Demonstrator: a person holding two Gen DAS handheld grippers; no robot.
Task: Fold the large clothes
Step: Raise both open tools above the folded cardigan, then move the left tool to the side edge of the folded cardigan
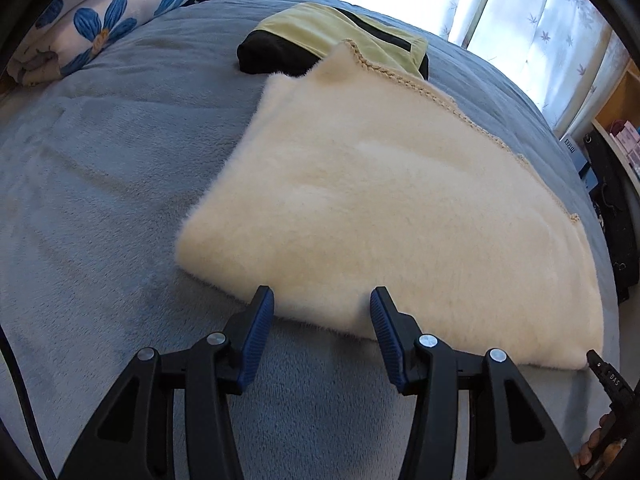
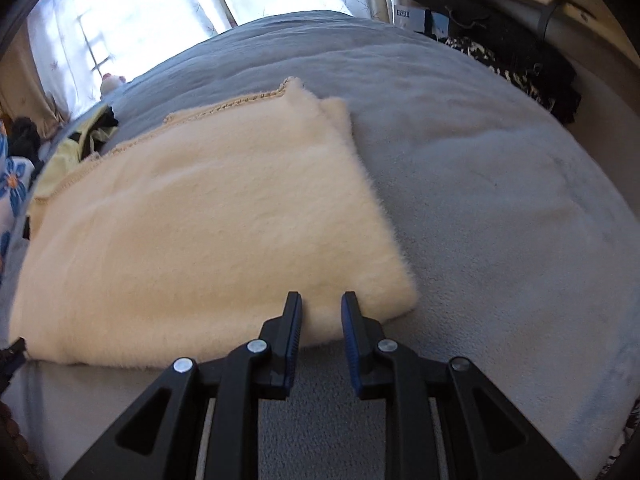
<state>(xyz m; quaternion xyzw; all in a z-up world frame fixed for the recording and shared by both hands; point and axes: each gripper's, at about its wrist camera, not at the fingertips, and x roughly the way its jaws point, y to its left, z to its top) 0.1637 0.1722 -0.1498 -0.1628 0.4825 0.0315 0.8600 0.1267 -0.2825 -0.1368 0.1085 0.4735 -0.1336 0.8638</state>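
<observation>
A cream fleece garment (image 1: 360,208) lies folded into a thick rectangle on the grey bed (image 1: 100,200), its near edge just beyond both tools. The left gripper (image 1: 322,304) has its jaws half open and empty; the right gripper (image 2: 321,308) has its jaws narrowly parted, holding nothing. A fold looks finished; next likely calls for gripping the near edge. A folded yellow-and-black garment (image 1: 340,40) lies farther off; no containers show.

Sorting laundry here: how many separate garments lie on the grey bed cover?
2: a fluffy cream garment folded nearest the grippers, and a pale yellow and black garment behind it. Others may be hidden.
</observation>
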